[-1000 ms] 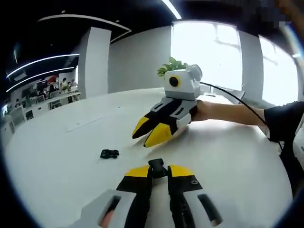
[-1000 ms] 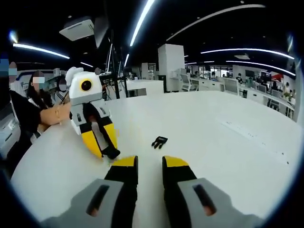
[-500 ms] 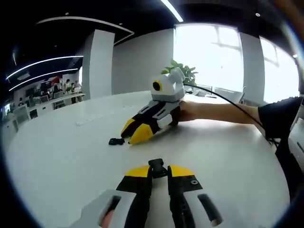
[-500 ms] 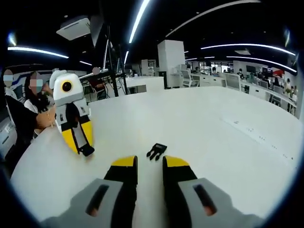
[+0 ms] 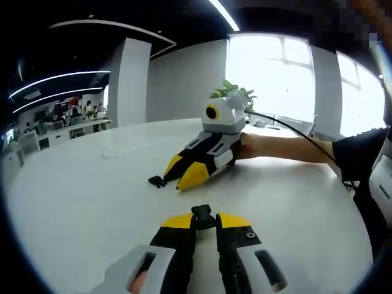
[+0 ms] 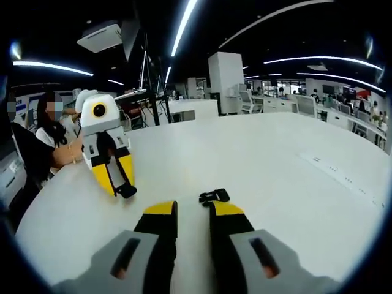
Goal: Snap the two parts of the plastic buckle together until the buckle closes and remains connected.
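In the left gripper view, the left gripper [image 5: 206, 222] is clamped on 1 black buckle half [image 5: 203, 216], which protrudes from between the yellow tips. Gripping it by the rear leaves the mating end exposed, which suits insertion.

In the right gripper view, the right gripper [image 6: 187, 211] has its jaws apart with nothing between them. The second buckle half [image 6: 214, 196] lies on the white table [image 6: 275, 177], just beyond the right-hand tip and off the jaw centreline, so the gripper needs realignment before closing.

Farther out in the left gripper view, the same loose part shows at the lowered tips of the right gripper. Judgement: the task is at the pick-up of part 2; the 2 halves are well apart and unjoined.
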Action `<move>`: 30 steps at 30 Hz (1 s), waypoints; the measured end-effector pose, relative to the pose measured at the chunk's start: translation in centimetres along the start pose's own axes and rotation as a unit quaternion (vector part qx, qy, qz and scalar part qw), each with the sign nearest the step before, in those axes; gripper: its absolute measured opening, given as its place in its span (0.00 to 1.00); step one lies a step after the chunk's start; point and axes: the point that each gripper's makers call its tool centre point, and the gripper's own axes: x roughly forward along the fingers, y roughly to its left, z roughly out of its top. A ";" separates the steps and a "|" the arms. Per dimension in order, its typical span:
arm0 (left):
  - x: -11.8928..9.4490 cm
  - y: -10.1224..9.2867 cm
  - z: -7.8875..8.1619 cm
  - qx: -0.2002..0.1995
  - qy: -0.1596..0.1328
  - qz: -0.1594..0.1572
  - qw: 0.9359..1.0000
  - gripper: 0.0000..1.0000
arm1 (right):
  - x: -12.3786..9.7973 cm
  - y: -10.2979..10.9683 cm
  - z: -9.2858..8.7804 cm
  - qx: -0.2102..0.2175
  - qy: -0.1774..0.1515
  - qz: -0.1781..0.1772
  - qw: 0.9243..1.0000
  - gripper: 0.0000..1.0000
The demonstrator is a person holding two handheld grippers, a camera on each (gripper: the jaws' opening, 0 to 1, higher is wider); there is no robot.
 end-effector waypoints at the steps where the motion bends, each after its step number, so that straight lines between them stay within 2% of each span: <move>1: 0.0 0.0 0.0 -0.001 0.000 0.000 1.000 0.13 | 0.2 0.1 0.0 -0.003 0.002 0.002 1.000 0.21; 4: -0.2 0.3 -0.2 -0.002 0.002 0.003 1.000 0.13 | 0.5 0.8 0.1 -0.010 0.003 0.012 1.000 0.21; 8: -0.6 0.9 -0.6 0.002 0.009 0.009 1.000 0.13 | 0.1 1.2 0.3 -0.040 0.001 0.020 0.999 0.21; 14: -0.9 1.2 -0.7 -0.005 0.009 0.006 1.000 0.13 | -0.7 -1.6 0.8 -0.066 0.001 0.005 0.998 0.20; 18: -0.9 1.3 -0.8 -0.001 0.011 0.006 1.000 0.13 | -0.2 -2.5 0.2 -0.083 0.023 0.027 0.996 0.21; 23: -1.0 1.2 -0.9 -0.002 0.012 0.003 1.000 0.13 | 0.6 -2.5 0.2 -0.082 0.023 0.059 0.995 0.21; 30: -1.0 0.9 -0.9 -0.003 0.009 0.000 1.000 0.13 | 1.1 -2.7 0.4 -0.095 0.024 0.082 0.992 0.21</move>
